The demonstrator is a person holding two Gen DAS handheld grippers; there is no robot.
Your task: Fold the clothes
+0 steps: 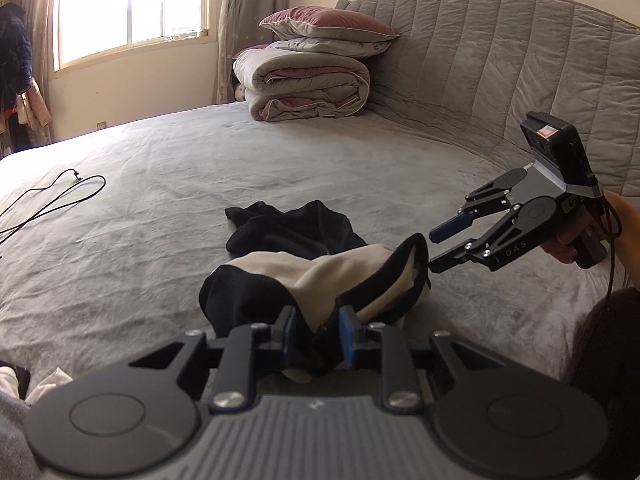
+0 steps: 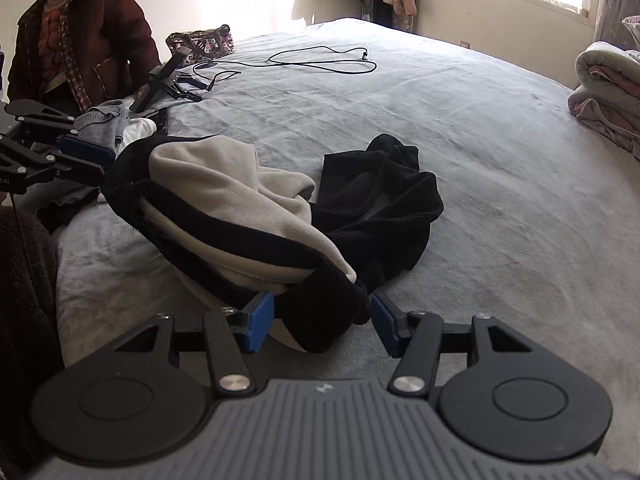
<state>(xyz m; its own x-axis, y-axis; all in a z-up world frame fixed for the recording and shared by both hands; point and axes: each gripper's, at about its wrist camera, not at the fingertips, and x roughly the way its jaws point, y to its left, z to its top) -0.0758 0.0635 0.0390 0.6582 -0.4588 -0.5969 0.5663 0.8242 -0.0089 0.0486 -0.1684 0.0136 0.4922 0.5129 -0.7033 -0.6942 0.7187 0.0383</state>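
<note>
A black garment with a cream fleece lining [image 1: 320,272] lies crumpled on the grey bed sheet [image 1: 160,200], its black part [image 1: 292,228] trailing away behind it. My left gripper [image 1: 316,334] is at its near edge, jaws slightly apart, with the black hem between the pads and not visibly pinched. In the right wrist view the same garment [image 2: 224,184] fills the middle. My right gripper [image 2: 322,320] stands open around its thick black band, with a gap at the right pad. From the left wrist view, the right gripper [image 1: 434,251] is at the garment's right end. The left gripper [image 2: 107,162] shows at its far left end.
Folded quilts and pillows [image 1: 304,84] are stacked by the padded headboard [image 1: 500,60]. A black cable [image 2: 320,60] snakes over the far sheet. A person in a dark red jacket [image 2: 80,40] sits beside grey and white clothes [image 2: 108,124], a black stand [image 2: 168,80] and a patterned bag [image 2: 204,42].
</note>
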